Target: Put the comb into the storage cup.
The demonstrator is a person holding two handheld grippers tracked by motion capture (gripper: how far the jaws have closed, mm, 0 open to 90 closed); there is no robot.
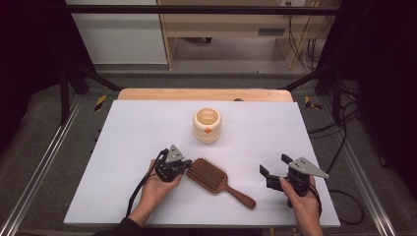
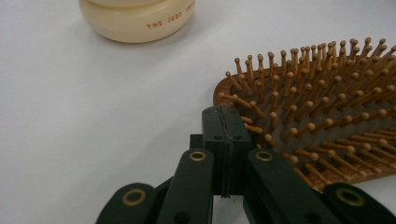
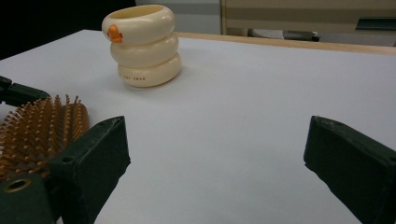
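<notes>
One brush lies bristles up on the white table, one cream cup stands beyond it, and two grippers sit on either side of the brush.

The brush is the nearest thing, its handle pointing toward the near right. Just left of its head is the left gripper, jaws pressed flat together with nothing between them, tips right at the rim of the head; whether they touch it I cannot tell. Well to the right of the brush the right gripper holds its jaws wide apart over bare table, touching nothing.

Past the brush, well apart from it, the cup looks like three stacked rings with an orange dot on its side. Small print on its lowest ring reads "THE JUDY", the rest too small to read.
</notes>
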